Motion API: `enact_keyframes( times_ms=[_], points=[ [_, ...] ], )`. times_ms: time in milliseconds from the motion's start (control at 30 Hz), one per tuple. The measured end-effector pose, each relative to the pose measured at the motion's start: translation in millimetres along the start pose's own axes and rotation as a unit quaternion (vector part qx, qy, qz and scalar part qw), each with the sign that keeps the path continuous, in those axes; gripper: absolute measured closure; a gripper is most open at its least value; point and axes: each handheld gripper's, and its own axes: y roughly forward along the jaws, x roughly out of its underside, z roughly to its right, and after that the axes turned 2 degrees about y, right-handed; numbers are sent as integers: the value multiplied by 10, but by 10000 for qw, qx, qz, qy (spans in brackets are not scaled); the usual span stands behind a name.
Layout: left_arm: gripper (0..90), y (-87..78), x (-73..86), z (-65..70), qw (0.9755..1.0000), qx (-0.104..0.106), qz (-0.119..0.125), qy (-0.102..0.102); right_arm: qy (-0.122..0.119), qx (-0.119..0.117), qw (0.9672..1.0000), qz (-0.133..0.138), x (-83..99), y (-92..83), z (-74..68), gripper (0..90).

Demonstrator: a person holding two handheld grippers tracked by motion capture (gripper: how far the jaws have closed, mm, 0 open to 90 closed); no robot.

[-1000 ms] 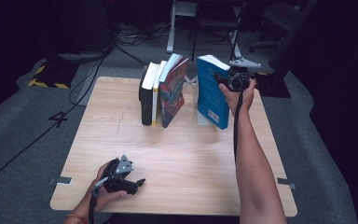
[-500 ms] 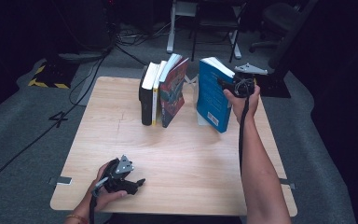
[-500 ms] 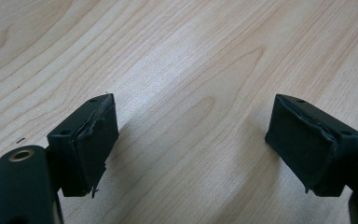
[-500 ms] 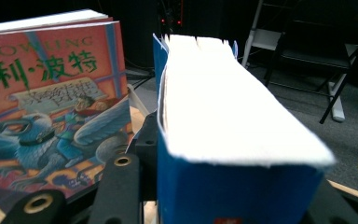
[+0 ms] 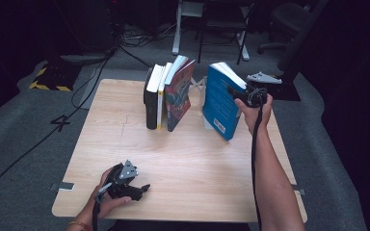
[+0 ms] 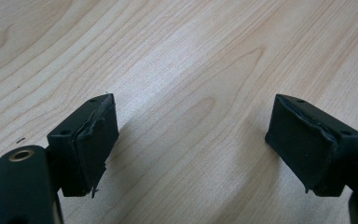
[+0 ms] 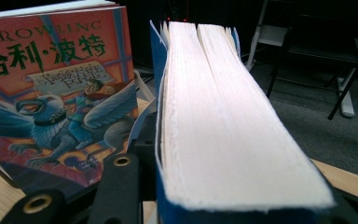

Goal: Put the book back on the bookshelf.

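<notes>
Risk: blue book [image 5: 221, 101], tilted mid-frame and clamped in right gripper [image 5: 244, 94] jaws, slips or knocks the row [image 5: 168, 94]; left gripper [image 5: 134, 190] jaws open, lower left on counter [image 5: 197, 173].

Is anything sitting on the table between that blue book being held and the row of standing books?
Nothing visible: bare wooden table lies between the thick blue paperback in the right gripper and the red-covered book.

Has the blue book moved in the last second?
Yes. The blue book, clamped in the right gripper, has shifted slightly left, toward the row of standing books.
</notes>
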Motion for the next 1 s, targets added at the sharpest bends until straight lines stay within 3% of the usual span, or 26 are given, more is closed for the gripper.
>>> enact_keyframes(
  times_ms=[467, 767, 1000],
  points=[
    [164, 2, -1, 2, 10000, -4, 4, -12, 28, -61, 10000, 66, 160, -149, 41, 592],
    [163, 3, -3, 0, 10000, -5, 0, 2, -170, -46, 9998, 62, 211, -214, -10, 589],
    [161, 5, -4, 0, 10000, -5, -5, -4, 1, -130, 9998, 160, 264, -254, 34, 574]
  ],
)
